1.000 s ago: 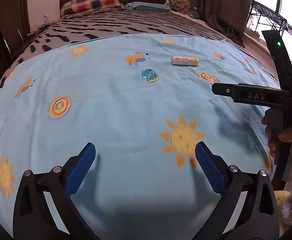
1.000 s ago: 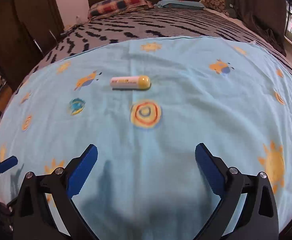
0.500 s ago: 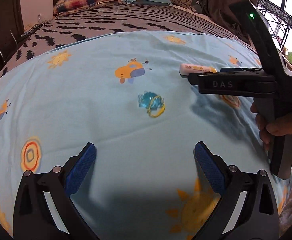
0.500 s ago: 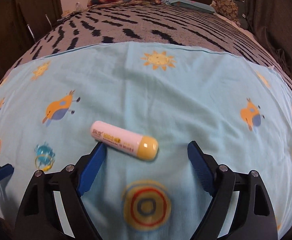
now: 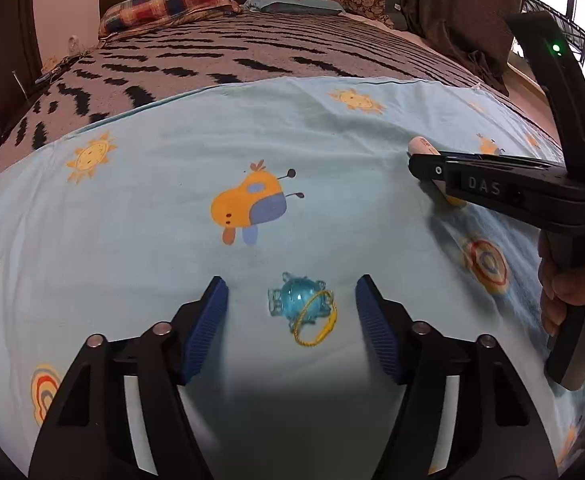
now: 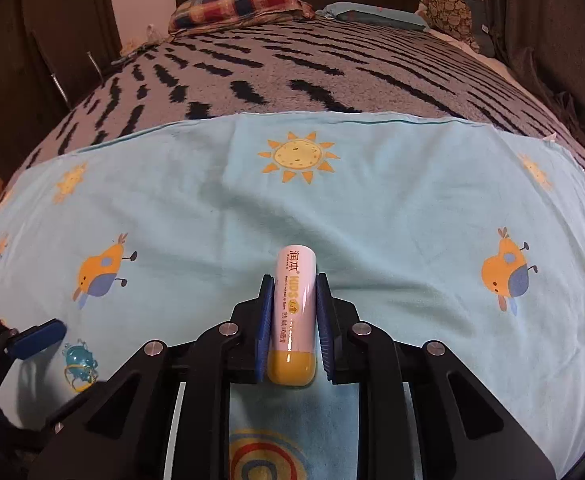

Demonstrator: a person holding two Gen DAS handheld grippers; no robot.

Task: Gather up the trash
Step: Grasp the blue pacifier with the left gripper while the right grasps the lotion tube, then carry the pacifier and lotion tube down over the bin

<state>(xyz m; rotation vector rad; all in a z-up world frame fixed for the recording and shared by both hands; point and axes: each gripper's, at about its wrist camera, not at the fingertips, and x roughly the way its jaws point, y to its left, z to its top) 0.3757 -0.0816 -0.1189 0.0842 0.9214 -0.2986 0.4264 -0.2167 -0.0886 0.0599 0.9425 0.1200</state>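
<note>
In the left wrist view, the left hand-held gripper [image 5: 291, 312] is seen low over the light blue printed sheet [image 5: 152, 216] spread on the bed, its blue-padded fingers [image 5: 206, 326] set apart on either side of a small clear blue wrapper with a yellow ring [image 5: 302, 306], which lies on the sheet between them and is touched by neither. Far to the right, the right hand-held gripper [image 5: 428, 168] is shown from the side, clamped on a white stick with a yellow cap [image 5: 422, 146], the person's hand [image 5: 568, 292] on its handle. In the right wrist view, the right hand-held gripper [image 6: 291, 320] is closed on the stick [image 6: 294, 312], which is held lengthwise between the pads with its yellow cap nearest the camera and its white end pointing far. The wrapper [image 6: 77, 364] lies near left beside a pad of the left hand-held gripper [image 6: 36, 338]. A striped blanket [image 6: 292, 72] and a checked pillow [image 6: 240, 6] are seen beyond.
</note>
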